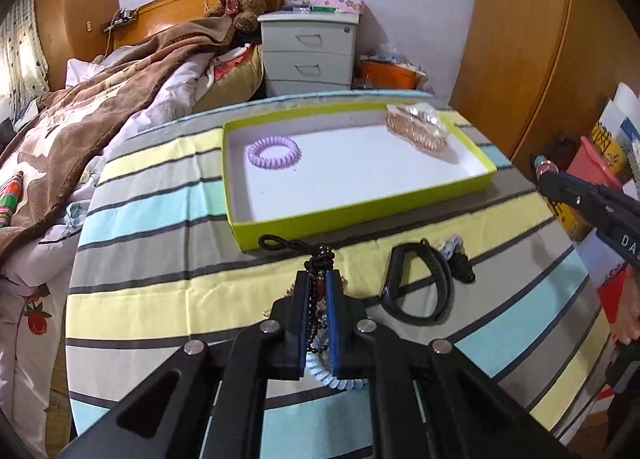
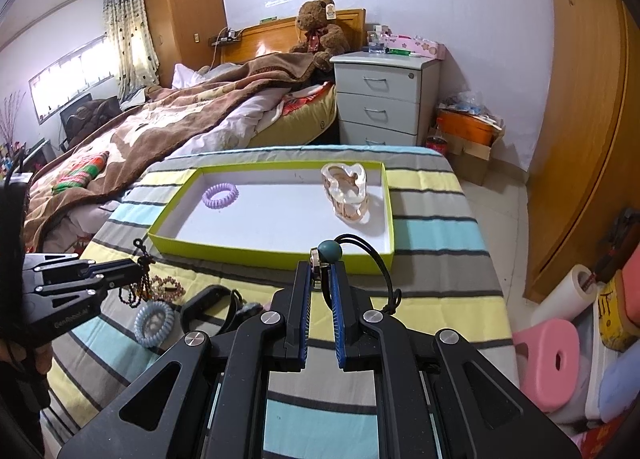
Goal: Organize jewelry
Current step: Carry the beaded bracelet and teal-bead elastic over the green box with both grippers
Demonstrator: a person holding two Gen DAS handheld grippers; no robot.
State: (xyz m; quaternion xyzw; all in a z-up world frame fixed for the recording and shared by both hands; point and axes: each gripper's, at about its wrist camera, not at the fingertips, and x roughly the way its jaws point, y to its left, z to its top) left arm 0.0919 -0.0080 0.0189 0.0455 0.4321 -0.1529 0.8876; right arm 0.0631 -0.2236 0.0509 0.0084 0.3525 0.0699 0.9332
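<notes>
A lime-green tray (image 1: 360,215) (image 2: 276,259) with a white floor lies on the striped table. In it are a purple coil hair tie (image 1: 274,151) (image 2: 220,195) at the left and a clear pinkish hair claw (image 1: 418,127) (image 2: 348,193) at the right. My left gripper (image 1: 319,279) (image 2: 136,271) is shut on a dark bead bracelet with a black cord (image 1: 316,259) (image 2: 140,283), in front of the tray. My right gripper (image 2: 321,271) (image 1: 540,169) is shut on a cord necklace with a teal bead (image 2: 330,251), at the tray's near right edge.
On the cloth lie a black wristband (image 1: 416,287) (image 2: 208,309), a light blue coil hair tie (image 1: 332,377) (image 2: 154,323) and a small dark item (image 1: 460,263). A bed (image 2: 140,131) stands left, a grey drawer unit (image 2: 384,99) behind, a pink stool (image 2: 548,363) at the right.
</notes>
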